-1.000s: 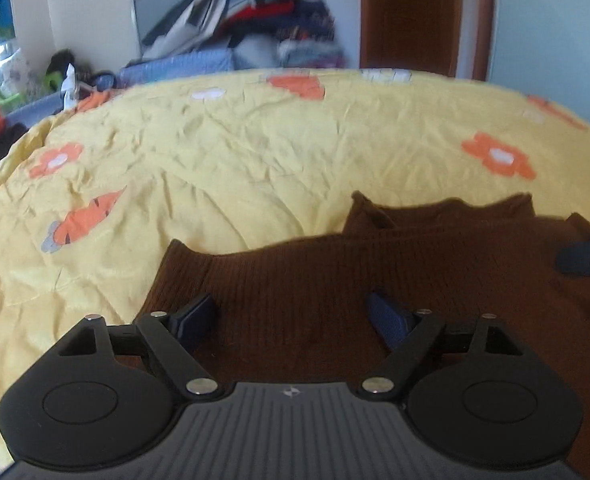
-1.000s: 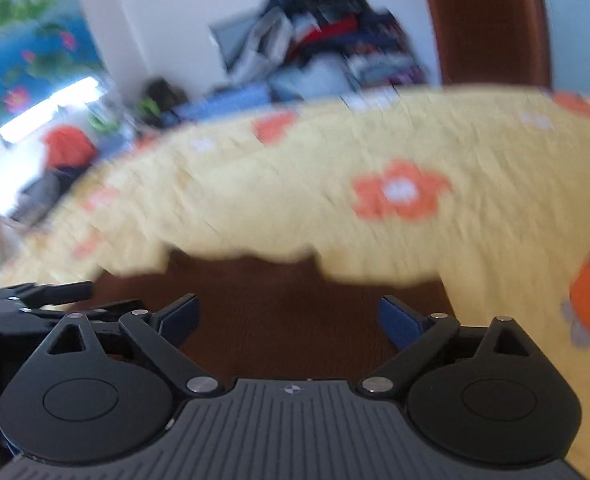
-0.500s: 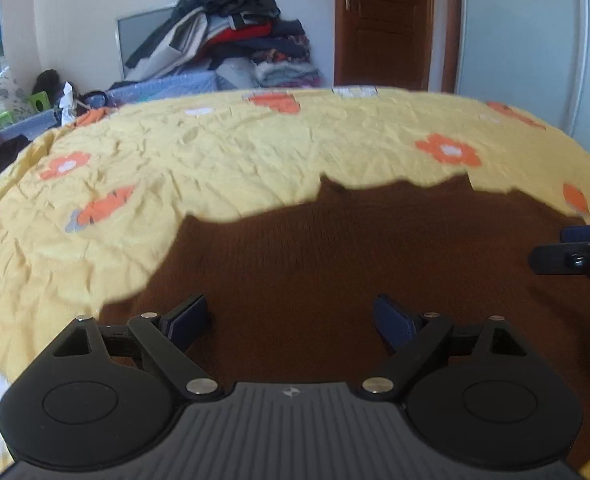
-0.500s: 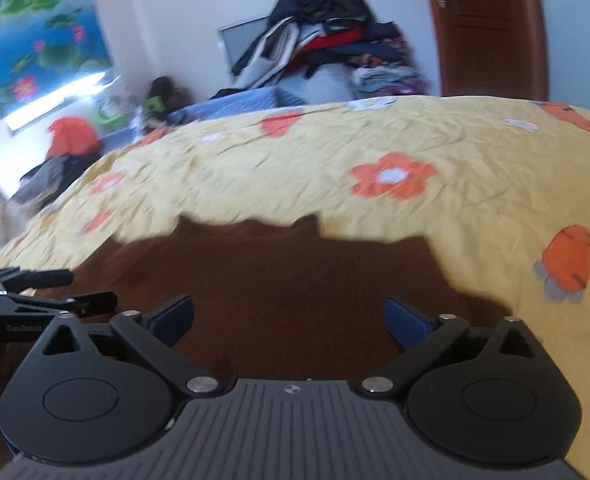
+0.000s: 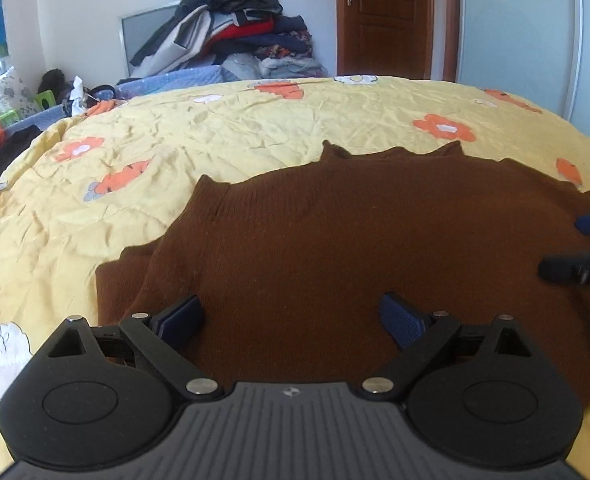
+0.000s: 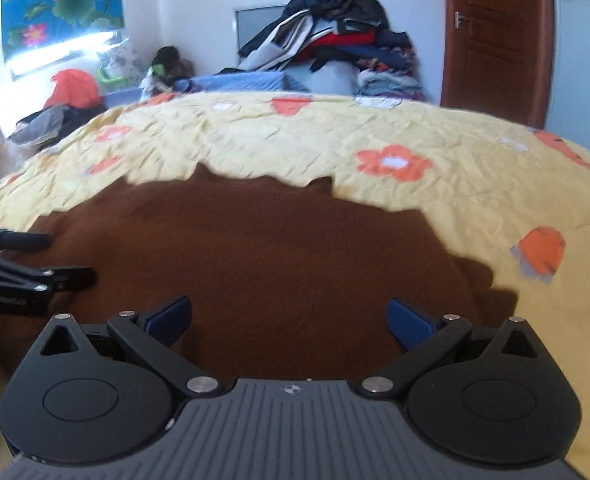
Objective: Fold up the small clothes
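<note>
Your left claw [image 5: 291, 320] hangs wide open over the brown sweater [image 5: 355, 248], which lies flat on the bed's yellow flowered quilt [image 5: 215, 132]; its collar points to the far edge, and your right claw [image 5: 587, 248] shows at the sweater's right side

No text can be read; white lettering on the left gripper [image 6: 71, 258] (right wrist view) is blurred.

Bright daylight from the left; fisheye bends the edges; right wrist view slightly blurred, left sharp
</note>
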